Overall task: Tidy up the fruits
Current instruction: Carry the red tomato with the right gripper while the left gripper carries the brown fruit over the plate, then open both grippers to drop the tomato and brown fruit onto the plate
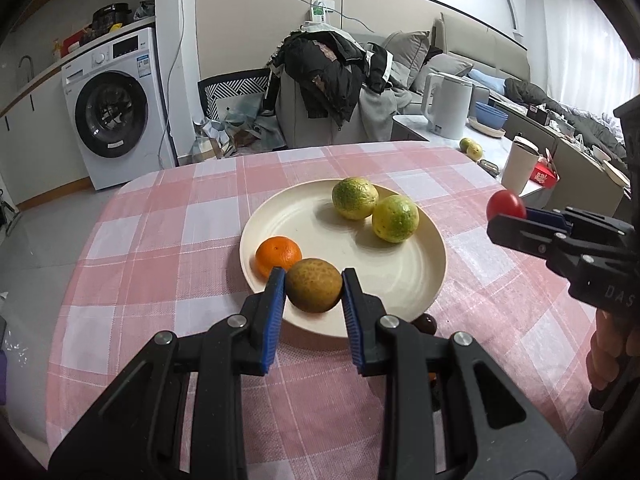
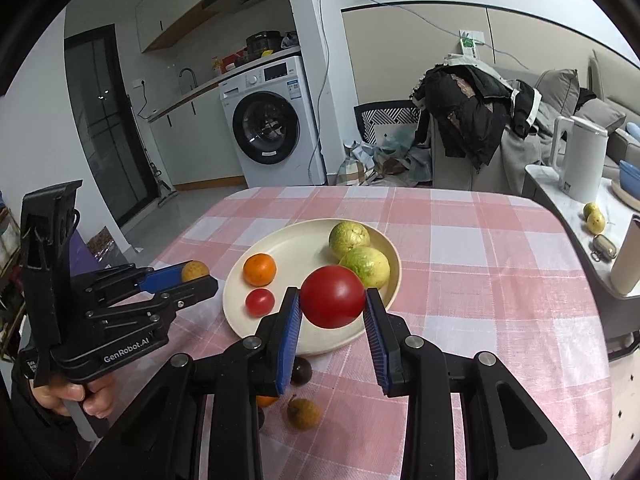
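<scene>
"GenRobot.AI" printed white on left gripper (image 2: 192, 276) body, lower left of right wrist view. Left gripper clamps brownish speckled round fruit (image 1: 313, 285) above cream plate (image 1: 416, 280) near rim. Right gripper (image 2: 332, 304) clamps glossy red tomato (image 2: 333, 296), frame centre, above plate.

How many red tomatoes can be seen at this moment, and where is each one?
2. One tomato is clamped in the right gripper above the plate's near side; a smaller tomato lies on the plate near the orange. Others may be hidden behind the grippers.
</scene>
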Available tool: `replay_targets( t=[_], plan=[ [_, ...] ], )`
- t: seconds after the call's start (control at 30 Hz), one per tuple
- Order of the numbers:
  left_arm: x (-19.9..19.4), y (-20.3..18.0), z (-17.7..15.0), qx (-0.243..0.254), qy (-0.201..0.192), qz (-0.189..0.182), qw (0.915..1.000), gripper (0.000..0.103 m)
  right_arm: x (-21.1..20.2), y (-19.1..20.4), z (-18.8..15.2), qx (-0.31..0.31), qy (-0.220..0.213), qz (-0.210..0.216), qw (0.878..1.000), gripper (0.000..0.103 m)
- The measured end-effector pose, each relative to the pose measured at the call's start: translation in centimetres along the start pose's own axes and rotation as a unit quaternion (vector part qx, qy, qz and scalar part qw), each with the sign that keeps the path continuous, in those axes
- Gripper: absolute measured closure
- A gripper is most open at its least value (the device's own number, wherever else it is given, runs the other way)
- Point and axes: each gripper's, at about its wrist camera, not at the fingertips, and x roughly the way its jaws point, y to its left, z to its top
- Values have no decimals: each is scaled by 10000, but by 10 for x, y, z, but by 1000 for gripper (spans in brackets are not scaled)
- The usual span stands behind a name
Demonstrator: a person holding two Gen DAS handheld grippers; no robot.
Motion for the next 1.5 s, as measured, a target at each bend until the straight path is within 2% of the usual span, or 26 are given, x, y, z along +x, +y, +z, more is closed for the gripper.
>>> replay_targets(
  t=[0.13, 0.5, 0.77, 1.5],
  plan=[
    [12, 0, 2, 26, 62, -32, 10000, 78, 8, -1, 2, 112, 56, 201, 9997, 70],
    [47, -9, -1, 141, 215, -197, 9995, 78, 36, -3, 0, 93, 271, -26, 9996, 70],
    [68, -22, -6, 287, 347, -324, 9985, 78, 54, -7, -8, 114, 464, 1, 9989, 70],
    [75, -17, -5, 145, 259, -324, 9990, 78, 73, -2, -14, -40, 684, -46, 9976, 70]
  ],
)
